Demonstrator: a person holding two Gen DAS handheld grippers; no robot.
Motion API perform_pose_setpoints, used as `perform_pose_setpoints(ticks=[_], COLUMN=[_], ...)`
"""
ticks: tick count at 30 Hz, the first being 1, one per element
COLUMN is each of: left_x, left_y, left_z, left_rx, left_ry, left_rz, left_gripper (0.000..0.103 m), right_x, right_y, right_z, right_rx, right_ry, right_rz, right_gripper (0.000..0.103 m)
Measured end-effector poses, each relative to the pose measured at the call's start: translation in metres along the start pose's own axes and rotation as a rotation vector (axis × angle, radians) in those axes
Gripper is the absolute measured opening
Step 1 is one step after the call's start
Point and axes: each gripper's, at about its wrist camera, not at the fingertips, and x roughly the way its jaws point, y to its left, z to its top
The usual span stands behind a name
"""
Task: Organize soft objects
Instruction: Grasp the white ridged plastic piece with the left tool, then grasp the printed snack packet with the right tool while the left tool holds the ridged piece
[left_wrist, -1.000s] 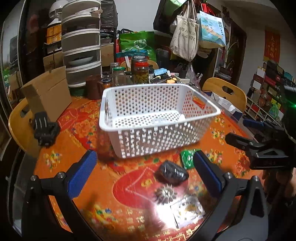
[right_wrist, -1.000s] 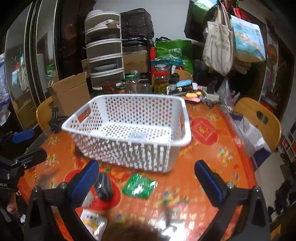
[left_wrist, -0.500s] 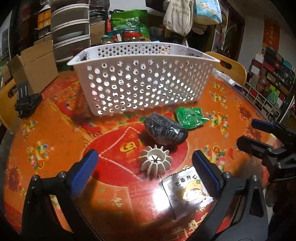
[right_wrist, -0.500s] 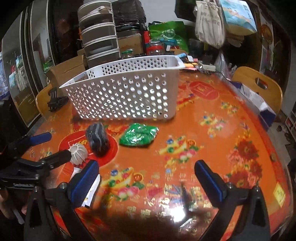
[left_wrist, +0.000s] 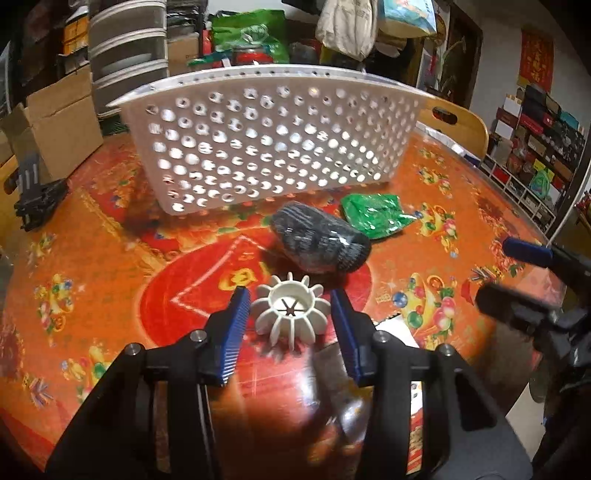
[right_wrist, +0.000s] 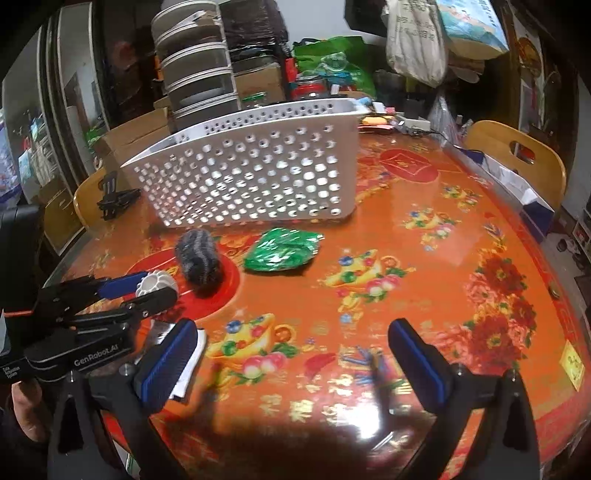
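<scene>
A white perforated basket (left_wrist: 266, 140) stands on the orange table; it also shows in the right wrist view (right_wrist: 251, 173). In front of it lie a dark knitted bundle (left_wrist: 319, 242) (right_wrist: 199, 254), a green crinkly packet (left_wrist: 373, 216) (right_wrist: 282, 251) and a white ribbed round piece (left_wrist: 291, 312) (right_wrist: 157, 282). My left gripper (left_wrist: 291, 328) (right_wrist: 147, 291) straddles the white ribbed piece, its jaws narrowed to either side of it with small gaps left. My right gripper (right_wrist: 299, 362) is wide open and empty above the bare tablecloth.
A white printed sachet (right_wrist: 184, 354) lies near the table's front edge, partly under my left gripper. A black clamp (left_wrist: 35, 195) rests at the far left beside a cardboard box (left_wrist: 55, 118). Jars, bags and wooden chairs (right_wrist: 517, 158) ring the table.
My left gripper has dropped toward the table, moved forward around the white ribbed piece and narrowed its jaws. My right gripper has lowered and stays wide open.
</scene>
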Motion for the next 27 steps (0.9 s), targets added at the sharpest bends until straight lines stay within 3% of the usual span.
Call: perform_pose_setpoints(ticks=[11,16,21,24,27], left_x=[-0.034,-0.042,-0.045,-0.045,-0.043], left_y=[0.066,0.084,0.088,0.088,0.087], left_z=[-0.011,-0.019,-0.025,-0.027,-0.028], left_rx=[-0.125,-0.162,-0.176,-0.179,-0.188], left_ry=[-0.065,-0.074,-0.078,-0.077,-0.077], left_rz=[0.072,0.075,0.067,0.062,0.058], left_gripper=[0.043,0.043,0.043,0.043,0.043], right_x=[0.021,0.035,0.036,0.034,0.027], right_y=[0.078,0.102,0.109,0.104,0.098], right_z=[-0.023,-0.034,-0.039,-0.041,-0.043], right_rx=[-0.136,-0.196,-0.216,-0.198,-0.185], right_ry=[0.043,0.066,0.031,0.002,-0.028], right_rz=[0.086,0.051,0.003,-0.01,-0.022], right_gripper=[0.103,0.102,0.099,0.09,0.069])
